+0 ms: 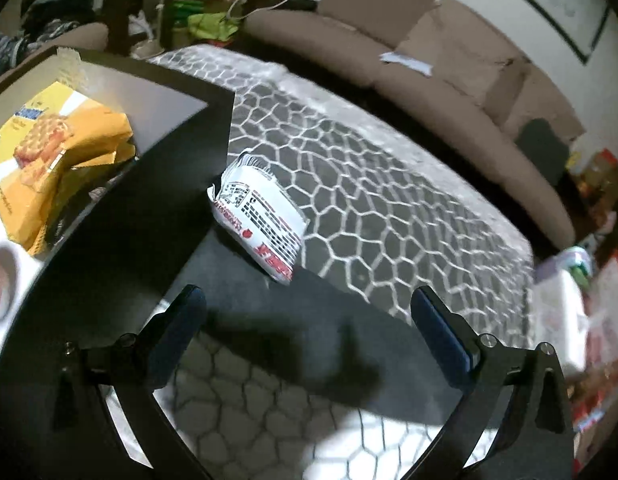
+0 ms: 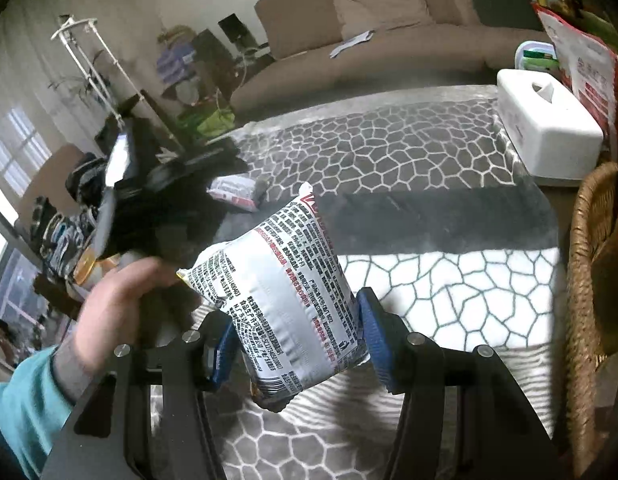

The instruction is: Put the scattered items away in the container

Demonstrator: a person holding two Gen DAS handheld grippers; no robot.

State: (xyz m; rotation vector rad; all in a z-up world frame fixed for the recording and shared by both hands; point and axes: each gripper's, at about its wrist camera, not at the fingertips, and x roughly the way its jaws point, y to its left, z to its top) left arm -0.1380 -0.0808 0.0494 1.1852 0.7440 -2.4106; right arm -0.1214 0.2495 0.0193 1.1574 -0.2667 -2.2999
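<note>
A black box [image 1: 181, 120] with a white inside stands at the left in the left wrist view and holds yellow snack packs [image 1: 61, 148]. A small white and red snack packet [image 1: 261, 220] lies on the patterned tablecloth, touching the box's corner; it also shows in the right wrist view [image 2: 237, 194]. My left gripper [image 1: 305, 320] is open and empty, a little in front of that packet. My right gripper [image 2: 297, 332] is shut on a large white printed snack bag [image 2: 281, 288], held above the table. The left hand [image 2: 113, 296] and its blurred gripper show at the left.
A white tissue box [image 2: 549, 120] stands at the table's far right. A wicker basket [image 2: 589, 280] is at the right edge. A brown sofa [image 2: 369, 32] lies behind the table. Cluttered shelves and bags stand at the left.
</note>
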